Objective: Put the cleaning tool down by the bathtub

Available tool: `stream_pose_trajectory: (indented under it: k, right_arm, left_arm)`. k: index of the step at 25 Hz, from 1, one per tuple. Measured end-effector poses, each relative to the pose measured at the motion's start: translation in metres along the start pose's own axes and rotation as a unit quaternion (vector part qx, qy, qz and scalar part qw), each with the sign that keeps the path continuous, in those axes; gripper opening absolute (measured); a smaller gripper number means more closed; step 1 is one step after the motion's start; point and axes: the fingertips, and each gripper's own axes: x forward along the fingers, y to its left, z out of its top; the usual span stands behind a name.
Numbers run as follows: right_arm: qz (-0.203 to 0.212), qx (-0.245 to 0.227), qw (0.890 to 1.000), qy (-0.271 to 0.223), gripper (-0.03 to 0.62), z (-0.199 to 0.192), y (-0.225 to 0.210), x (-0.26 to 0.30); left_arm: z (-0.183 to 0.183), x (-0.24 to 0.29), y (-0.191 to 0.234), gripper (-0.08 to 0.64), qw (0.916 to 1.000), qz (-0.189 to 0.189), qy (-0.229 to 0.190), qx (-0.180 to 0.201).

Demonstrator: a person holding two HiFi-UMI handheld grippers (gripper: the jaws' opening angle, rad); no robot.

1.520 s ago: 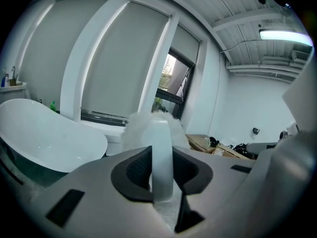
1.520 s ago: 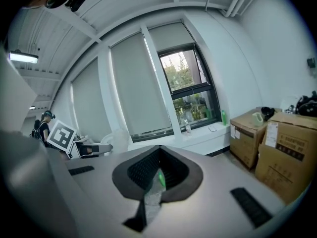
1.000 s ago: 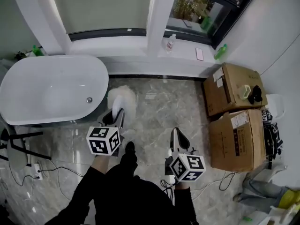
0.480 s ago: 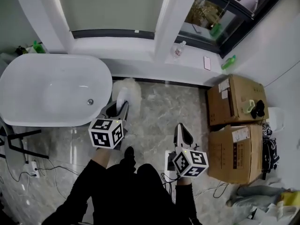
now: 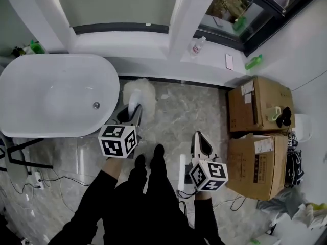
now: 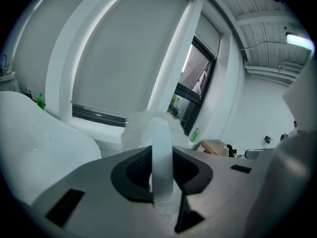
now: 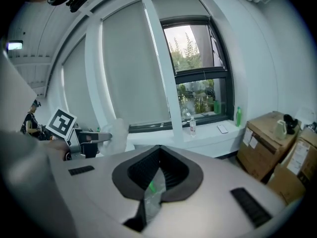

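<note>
The cleaning tool is a white fluffy duster [image 5: 140, 91] on a flat white handle [image 6: 161, 152]. My left gripper [image 5: 133, 113] is shut on that handle, and the fluffy head [image 6: 147, 127] sticks out past the jaws, above the marble floor beside the round end of the white bathtub [image 5: 110, 80]. The tub's side [image 6: 39, 148] fills the left of the left gripper view. My right gripper [image 5: 200, 143] hangs over the floor to the right, jaws together on a thin scrap of clear plastic with a green mark [image 7: 152, 190]. The right gripper view also shows the left gripper [image 7: 91, 139] with the duster [image 7: 117, 133].
Two cardboard boxes [image 5: 259, 103] [image 5: 255, 163] stand against the right wall. A bottle [image 5: 197, 46], a phone [image 5: 229, 61] and a green bottle [image 5: 253, 62] lie on the white sill. Cables [image 5: 48, 181] trail over the floor at lower left. The person's feet [image 5: 149, 160] are between the grippers.
Both grippers have moved forward across the floor, closer to the sill and along the tub's end, with the person stepping after them. The duster stays in the left jaws.
</note>
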Motion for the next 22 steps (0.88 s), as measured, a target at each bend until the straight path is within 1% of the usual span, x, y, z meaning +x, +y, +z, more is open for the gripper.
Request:
stream_pose_trajectory:
  k: [7, 12, 16, 22]
  right_arm:
    - [0.015, -0.013, 1.000, 0.014, -0.002, 0.000, -0.023, 0.033]
    - [0.026, -0.005, 0.999, 0.025, -0.002, -0.008, -0.037, 0.056]
    - [0.029, 0.001, 0.999, 0.040, -0.002, -0.026, -0.049, 0.073]
    - [0.031, 0.005, 0.998, 0.063, -0.002, -0.060, -0.067, 0.106]
  left_arm:
    - [-0.015, 0.038, -0.006, 0.094, 0.9998, 0.017, 0.013, 0.003]
    - [-0.026, 0.064, -0.008, 0.094, 0.9995, 0.024, 0.019, -0.003]
    - [-0.047, 0.084, -0.005, 0.094, 0.9989, 0.034, 0.031, -0.001]
    - [-0.092, 0.115, 0.013, 0.094, 0.9977, 0.045, 0.051, -0.005]
